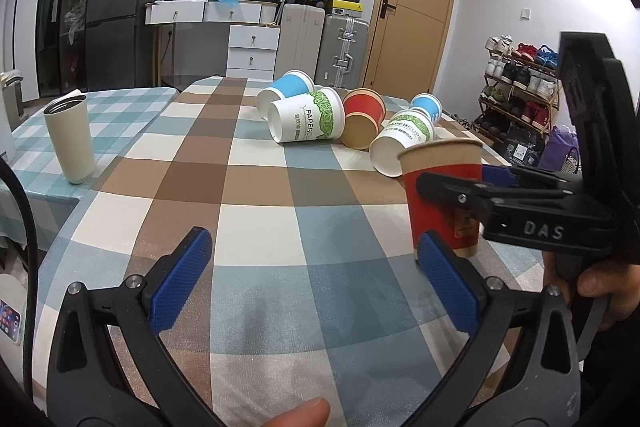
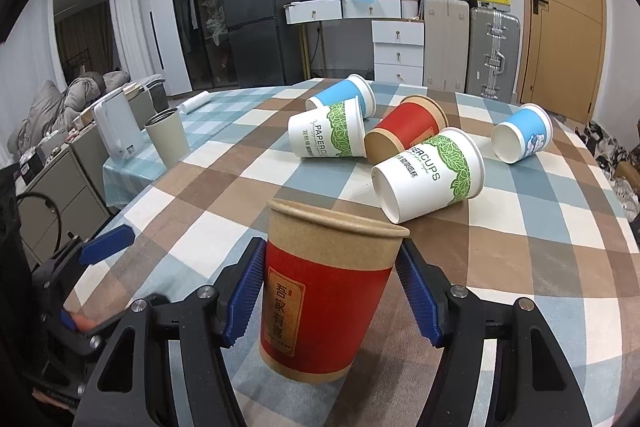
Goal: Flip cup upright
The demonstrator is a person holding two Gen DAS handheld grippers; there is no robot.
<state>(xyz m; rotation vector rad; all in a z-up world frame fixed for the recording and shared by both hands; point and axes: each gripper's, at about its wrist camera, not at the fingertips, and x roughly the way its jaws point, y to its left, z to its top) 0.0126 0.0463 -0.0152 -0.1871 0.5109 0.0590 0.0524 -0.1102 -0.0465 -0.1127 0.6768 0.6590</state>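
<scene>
Six paper cups (image 2: 328, 291), one tumbler (image 2: 167, 141)

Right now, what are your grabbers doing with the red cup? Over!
Right gripper around upright red cup, pads at its sides, contact unclear. Left gripper open, empty. Five tipped cups lie behind, nothing blocking.

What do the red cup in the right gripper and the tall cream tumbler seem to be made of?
Red cup: apparently paper, with a matte kraft-brown band, rolled rim and printed red wrap.

Cream tumbler: probably coated metal; its matte cream wall ends in a bare, silvery threaded mouth. The look leaves plastic possible.

The right gripper flanks the red cup.
</scene>
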